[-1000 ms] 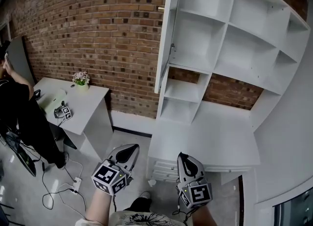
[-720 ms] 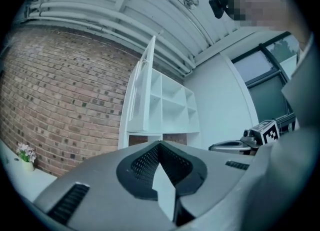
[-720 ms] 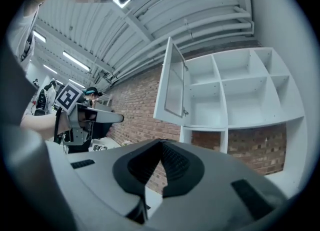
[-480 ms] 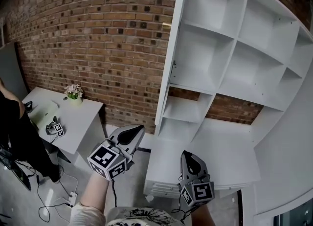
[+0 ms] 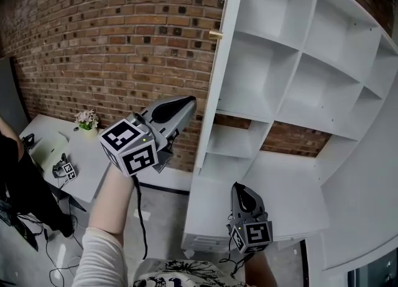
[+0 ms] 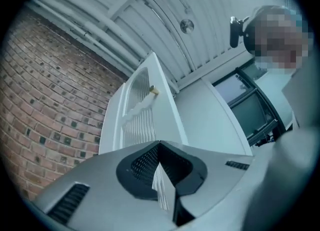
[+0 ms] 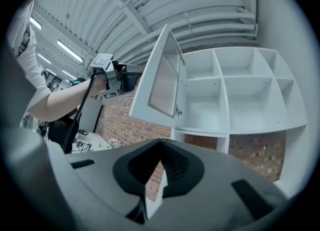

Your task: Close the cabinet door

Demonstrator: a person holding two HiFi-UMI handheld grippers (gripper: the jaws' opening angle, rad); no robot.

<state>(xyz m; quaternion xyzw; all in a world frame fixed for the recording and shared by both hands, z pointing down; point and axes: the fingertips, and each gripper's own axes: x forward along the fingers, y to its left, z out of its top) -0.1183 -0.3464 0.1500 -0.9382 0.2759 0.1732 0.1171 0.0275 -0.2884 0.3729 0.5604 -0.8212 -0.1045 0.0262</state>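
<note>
- Head view: the cabinet door [image 5: 219, 74] stands wide open. It is swung out edge-on from the left side of the white cabinet [image 5: 292, 68], and a small brass knob [image 5: 216, 33] sits on its outer face.
- Just left of the door, the left gripper [image 5: 188, 102] is held up on an outstretched arm. Its tip is near the outer face, lower than the knob, with a gap showing between gripper and door. Its jaws are pressed together with nothing between them.
- Left gripper view looks up the door's ribbed outer panel toward the knob.
- Low in the head view, the right gripper [image 5: 240, 188] hangs over the low white unit [image 5: 273, 180] under the shelves, well apart from the door. Its jaws are also closed and empty.
- A brick wall [image 5: 112, 43] runs behind. At far left, a desk [image 5: 93, 155] carries a potted plant [image 5: 86, 119] and a marker cube [image 5: 66, 169], with a person [image 5: 9, 168] in dark clothing beside it.
</note>
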